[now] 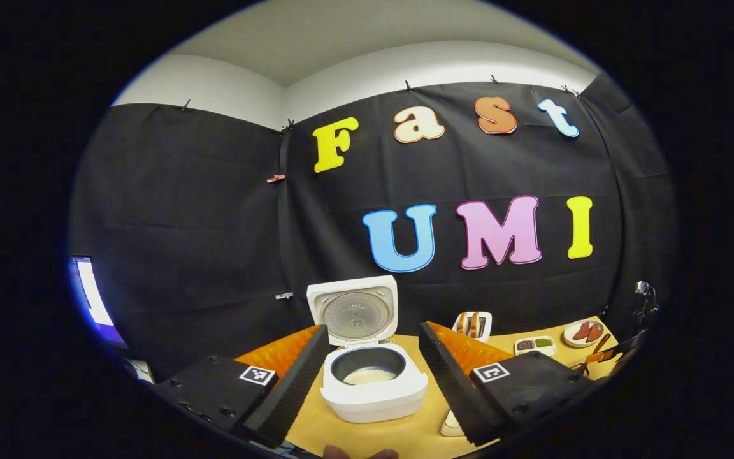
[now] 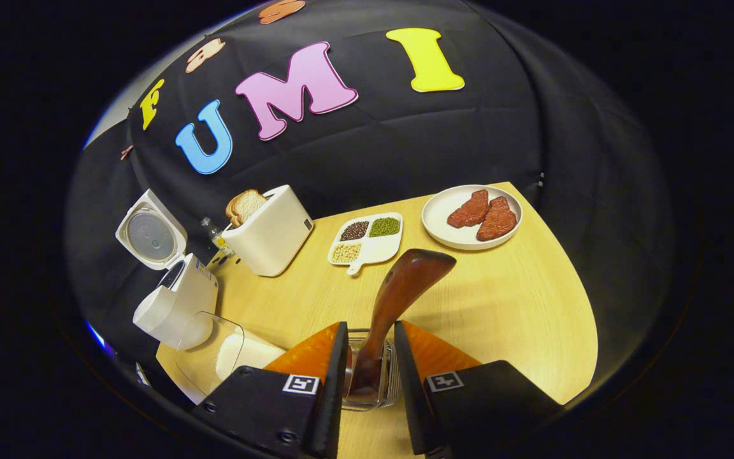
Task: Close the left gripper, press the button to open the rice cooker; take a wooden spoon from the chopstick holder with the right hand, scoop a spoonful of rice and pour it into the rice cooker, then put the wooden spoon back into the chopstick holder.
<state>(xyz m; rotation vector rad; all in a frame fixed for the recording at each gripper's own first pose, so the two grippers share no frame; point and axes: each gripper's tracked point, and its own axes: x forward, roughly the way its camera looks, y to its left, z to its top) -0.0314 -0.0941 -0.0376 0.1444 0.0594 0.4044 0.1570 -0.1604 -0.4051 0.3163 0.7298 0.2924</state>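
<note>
Wooden spoon [image 2: 399, 299] standing in the clear chopstick holder [image 2: 367, 373], handle down, bowl tilting up and right, between the parted right tongs [image 2: 367, 363], not visibly gripped. Across in the left gripper view: rice cooker [image 1: 373, 382] sitting lid-up on the tabletop [image 1: 399, 433] between the wide-open left tongs [image 1: 373, 382].

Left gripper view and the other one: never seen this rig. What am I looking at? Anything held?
No robot: a person holds a two-finger gripper in each hand, each carrying a fisheye camera looking along its fingers. Left gripper view: the left gripper, open, faces the rice cooker, lid up. Right gripper view: the right gripper straddles the wooden spoon standing in the chopstick holder, with gaps either side, so nothing is held. On the table: toaster, divided dish of beans, plate of meat, rice container.
</note>
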